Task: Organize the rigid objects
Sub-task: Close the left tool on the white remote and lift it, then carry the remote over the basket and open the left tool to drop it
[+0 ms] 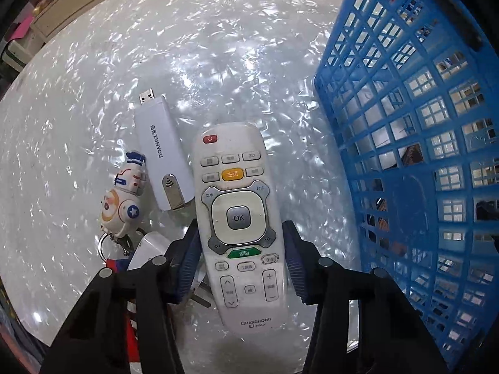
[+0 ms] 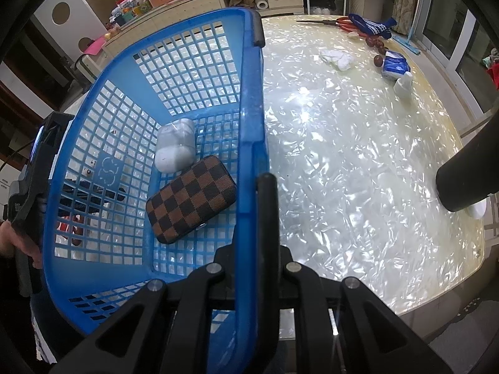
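In the left wrist view a white TV remote [image 1: 240,218] lies on the shiny table between the two fingers of my left gripper [image 1: 241,258]; the blue pads [image 1: 190,261] sit beside its sides, left one close, right one slightly apart. A white USB dongle [image 1: 163,152] and a small robot keychain [image 1: 123,199] lie to its left. The blue plastic basket [image 1: 405,155] stands to the right. In the right wrist view my right gripper [image 2: 259,218] is shut on the basket's rim [image 2: 249,124]. Inside lie a brown checkered case [image 2: 190,199] and a white case [image 2: 174,149].
A white plug-like item [image 1: 146,249] lies under my left finger. Far across the table are scissors [image 2: 336,21], a blue sock [image 2: 371,25], a white cloth [image 2: 338,57], dates [image 2: 377,59], a blue packet [image 2: 396,67]. A dark cylinder [image 2: 467,171] intrudes at right.
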Available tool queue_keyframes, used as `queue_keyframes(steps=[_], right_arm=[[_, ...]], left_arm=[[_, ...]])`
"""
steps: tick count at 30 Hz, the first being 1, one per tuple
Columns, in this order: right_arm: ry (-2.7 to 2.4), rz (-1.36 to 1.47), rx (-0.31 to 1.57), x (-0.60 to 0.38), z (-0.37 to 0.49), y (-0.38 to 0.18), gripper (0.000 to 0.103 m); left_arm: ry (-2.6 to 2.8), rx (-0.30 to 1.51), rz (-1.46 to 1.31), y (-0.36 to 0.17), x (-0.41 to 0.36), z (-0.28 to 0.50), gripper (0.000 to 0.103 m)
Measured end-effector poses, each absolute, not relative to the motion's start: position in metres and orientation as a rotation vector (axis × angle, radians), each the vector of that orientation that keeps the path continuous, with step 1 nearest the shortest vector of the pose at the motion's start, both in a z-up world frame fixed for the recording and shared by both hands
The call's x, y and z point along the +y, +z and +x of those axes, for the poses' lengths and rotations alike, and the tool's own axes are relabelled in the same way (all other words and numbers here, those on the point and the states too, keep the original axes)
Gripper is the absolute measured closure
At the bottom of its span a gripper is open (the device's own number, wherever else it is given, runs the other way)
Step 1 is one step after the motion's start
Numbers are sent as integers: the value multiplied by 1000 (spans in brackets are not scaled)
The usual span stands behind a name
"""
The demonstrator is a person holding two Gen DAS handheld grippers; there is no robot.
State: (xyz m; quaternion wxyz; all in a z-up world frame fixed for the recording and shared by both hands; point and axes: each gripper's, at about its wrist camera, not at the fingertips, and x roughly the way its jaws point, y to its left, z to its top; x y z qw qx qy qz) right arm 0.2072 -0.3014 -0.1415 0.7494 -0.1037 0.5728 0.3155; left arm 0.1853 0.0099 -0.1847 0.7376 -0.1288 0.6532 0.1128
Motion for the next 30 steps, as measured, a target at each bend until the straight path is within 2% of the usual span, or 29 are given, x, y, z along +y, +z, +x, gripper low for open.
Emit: queue_keyframes(steps=[18,30], right_arm=[[654,-251,1255,-300,205,-141,94],[621,-277,1252,-299,201,-137,94]], left_arm=[[141,1297,-165,-120,4,84,50],[69,1176,-107,-58,-12,60,50]])
